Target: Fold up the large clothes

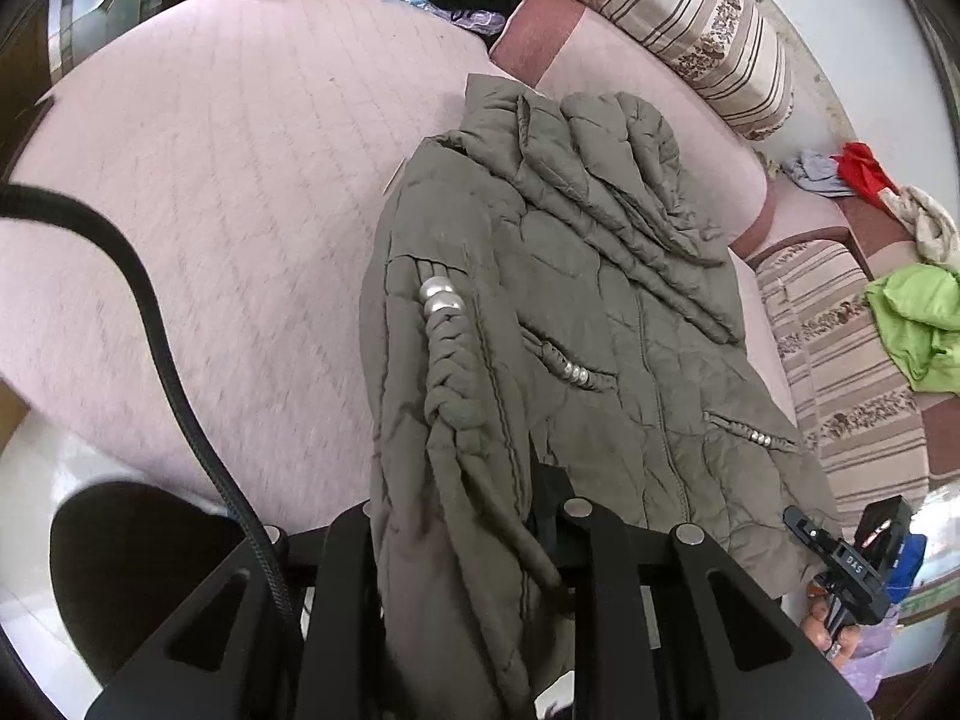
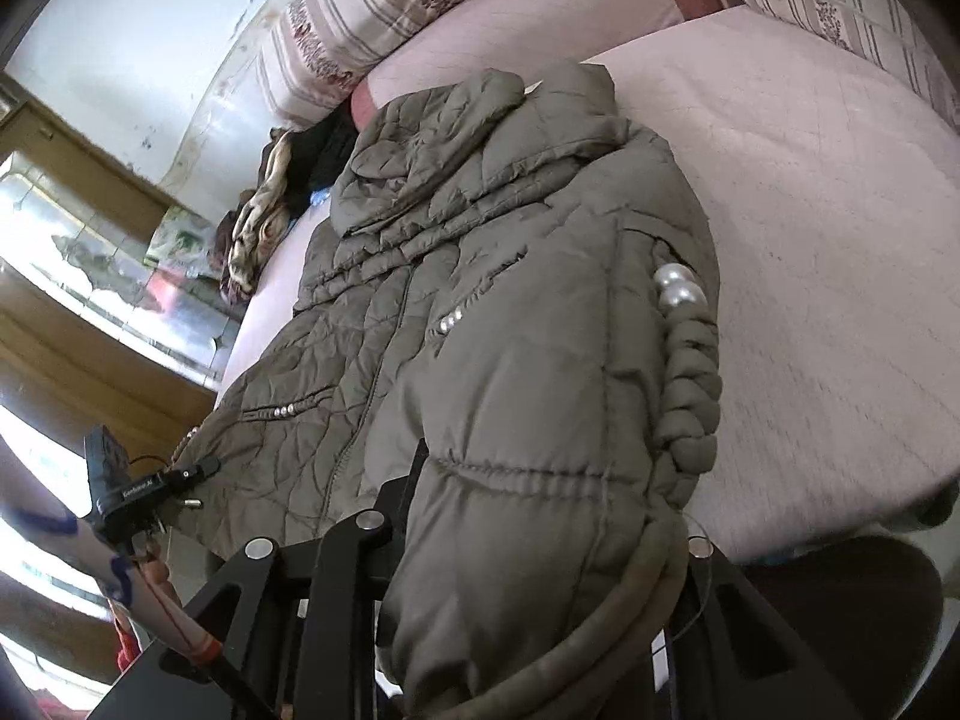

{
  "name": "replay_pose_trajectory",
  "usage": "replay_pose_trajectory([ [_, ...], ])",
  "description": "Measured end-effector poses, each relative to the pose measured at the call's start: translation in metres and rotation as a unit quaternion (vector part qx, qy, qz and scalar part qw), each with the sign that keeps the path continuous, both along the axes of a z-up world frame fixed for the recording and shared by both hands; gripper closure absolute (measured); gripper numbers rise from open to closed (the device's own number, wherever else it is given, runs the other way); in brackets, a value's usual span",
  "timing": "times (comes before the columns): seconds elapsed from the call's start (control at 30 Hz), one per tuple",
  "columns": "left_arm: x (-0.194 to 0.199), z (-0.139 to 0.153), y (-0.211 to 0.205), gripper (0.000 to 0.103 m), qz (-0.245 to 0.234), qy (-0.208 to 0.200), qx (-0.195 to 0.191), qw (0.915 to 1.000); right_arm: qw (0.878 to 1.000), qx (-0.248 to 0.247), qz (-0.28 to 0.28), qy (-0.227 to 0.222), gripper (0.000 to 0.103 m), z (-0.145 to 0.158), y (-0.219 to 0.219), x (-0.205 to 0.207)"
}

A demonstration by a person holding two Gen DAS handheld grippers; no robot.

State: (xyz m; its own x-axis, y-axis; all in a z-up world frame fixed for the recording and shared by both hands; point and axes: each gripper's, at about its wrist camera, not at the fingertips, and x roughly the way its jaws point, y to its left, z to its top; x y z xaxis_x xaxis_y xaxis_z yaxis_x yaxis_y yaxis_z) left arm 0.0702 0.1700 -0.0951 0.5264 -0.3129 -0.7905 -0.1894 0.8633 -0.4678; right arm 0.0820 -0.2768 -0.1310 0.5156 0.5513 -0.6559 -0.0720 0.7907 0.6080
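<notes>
Two grippers | left gripper (image 1: 462, 546) and right gripper (image 2: 528, 546) each clamping jaws on olive-grey quilted puffer jacket (image 1: 576, 324) | folding sleeve side across body over pink quilted bed (image 1: 228, 180) | next: laying it flat, aligned

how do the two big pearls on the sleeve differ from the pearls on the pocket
The sleeve pearls are far larger than the pocket pearls. The sleeve holds two, stacked at the top of a braided trim; the pocket pearls are several in a short row along the slanted opening. Both sets are shiny white, on the same olive jacket.
</notes>
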Motion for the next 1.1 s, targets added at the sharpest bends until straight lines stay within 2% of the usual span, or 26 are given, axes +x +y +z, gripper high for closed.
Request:
replay_pose_trajectory([
  [0.13,-0.014,0.001,-0.002,0.083,-0.001,0.000,0.009,1.0000,1.000,0.003,0.005,0.012,0.074,-0.002,-0.002,-0.015],
  [0.23,-0.007,0.015,-0.010,0.083,-0.002,-0.013,0.027,0.9995,1.000,0.001,0.007,0.010,0.074,0.006,-0.001,-0.011],
  [0.5,0.052,0.085,-0.032,0.083,0.002,-0.098,0.083,0.9917,0.997,-0.012,0.019,-0.068,0.075,0.079,0.013,0.044],
  [0.67,0.112,0.122,-0.041,0.083,0.015,-0.129,0.125,0.9836,0.994,-0.027,-0.005,-0.107,0.075,0.120,0.019,0.103],
  [0.87,0.198,0.158,-0.040,0.083,0.039,-0.140,0.136,0.9800,0.993,-0.032,-0.042,-0.110,0.075,0.144,0.017,0.186],
  [1.0,0.262,0.161,-0.043,0.083,0.042,-0.128,0.166,0.9769,0.994,-0.027,-0.065,-0.088,0.074,0.144,0.013,0.241],
  [1.1,0.319,0.145,-0.046,0.082,0.042,-0.097,0.189,0.9762,0.995,-0.027,-0.076,-0.063,0.074,0.133,0.012,0.280],
])
